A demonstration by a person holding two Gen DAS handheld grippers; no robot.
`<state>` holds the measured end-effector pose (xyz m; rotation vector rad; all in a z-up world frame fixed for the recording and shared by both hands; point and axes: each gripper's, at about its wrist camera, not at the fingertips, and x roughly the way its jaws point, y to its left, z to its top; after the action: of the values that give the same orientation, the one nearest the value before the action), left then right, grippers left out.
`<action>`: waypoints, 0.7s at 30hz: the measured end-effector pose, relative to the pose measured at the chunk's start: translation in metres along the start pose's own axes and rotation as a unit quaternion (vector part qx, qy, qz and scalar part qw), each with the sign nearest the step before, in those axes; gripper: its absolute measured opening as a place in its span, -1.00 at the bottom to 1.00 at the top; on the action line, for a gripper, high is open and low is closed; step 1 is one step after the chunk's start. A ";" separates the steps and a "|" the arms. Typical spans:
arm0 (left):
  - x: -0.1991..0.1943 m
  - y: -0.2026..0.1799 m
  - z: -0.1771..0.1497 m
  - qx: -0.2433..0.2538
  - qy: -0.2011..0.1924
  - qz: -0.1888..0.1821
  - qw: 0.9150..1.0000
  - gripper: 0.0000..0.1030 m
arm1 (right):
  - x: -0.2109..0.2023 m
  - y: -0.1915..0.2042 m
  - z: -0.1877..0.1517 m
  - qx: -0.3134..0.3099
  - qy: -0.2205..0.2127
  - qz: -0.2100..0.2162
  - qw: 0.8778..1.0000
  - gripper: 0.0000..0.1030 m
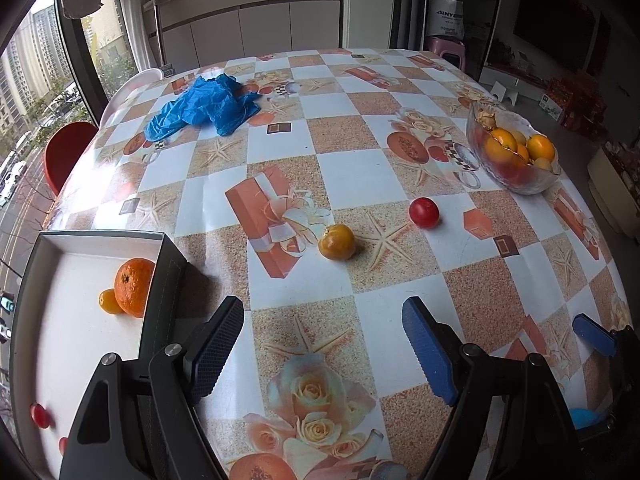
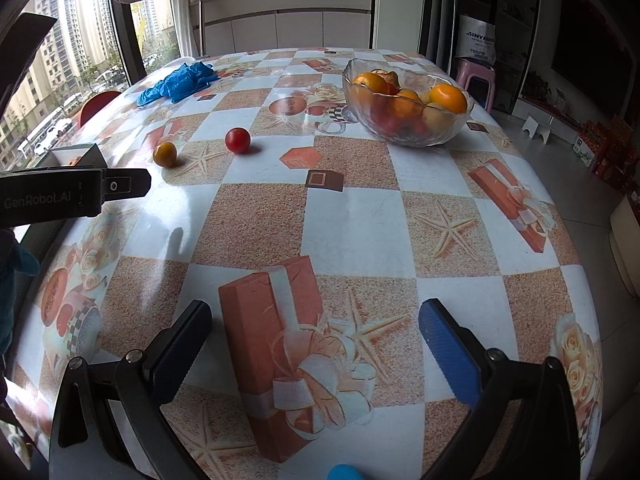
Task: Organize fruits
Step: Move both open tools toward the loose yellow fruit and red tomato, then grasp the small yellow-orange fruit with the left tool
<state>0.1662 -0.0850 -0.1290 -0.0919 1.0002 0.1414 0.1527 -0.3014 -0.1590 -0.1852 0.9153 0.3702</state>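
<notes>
A yellow-orange fruit (image 1: pixel 337 241) and a red tomato (image 1: pixel 424 212) lie loose on the patterned table; both also show in the right wrist view, the yellow fruit (image 2: pixel 165 154) and the tomato (image 2: pixel 237 140). A glass bowl (image 1: pixel 516 178) of oranges stands at the right, also seen in the right wrist view (image 2: pixel 404 136). A dark box with a white floor (image 1: pixel 72 344) holds an orange (image 1: pixel 134 286), a small yellow fruit (image 1: pixel 109 301) and small red fruits (image 1: pixel 40 416). My left gripper (image 1: pixel 324 354) is open and empty beside the box. My right gripper (image 2: pixel 316 354) is open and empty over the table.
A crumpled blue plastic bag (image 1: pixel 204 106) lies at the far left of the table. A red chair (image 1: pixel 66 154) stands past the table's left edge by the window. The right gripper's blue finger (image 1: pixel 594 334) shows at the left wrist view's right edge.
</notes>
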 end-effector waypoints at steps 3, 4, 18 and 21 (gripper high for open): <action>0.009 -0.003 0.009 0.002 -0.004 -0.006 1.000 0.60 | 0.000 0.000 0.000 0.000 0.000 0.000 1.000 0.99; 0.012 -0.004 0.012 0.005 -0.005 -0.007 1.000 0.60 | 0.000 0.000 0.000 0.000 0.000 0.000 1.000 0.99; 0.041 -0.013 0.033 0.012 -0.001 -0.013 1.000 -0.11 | 0.001 0.000 0.000 0.000 0.000 0.000 1.000 0.99; 0.042 -0.014 0.037 0.016 0.000 -0.018 1.000 -0.46 | 0.001 0.000 0.000 0.000 0.000 0.000 1.000 0.99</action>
<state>0.2211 -0.0906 -0.1445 -0.0814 1.0002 0.0917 0.1531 -0.3011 -0.1601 -0.1861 0.9150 0.3700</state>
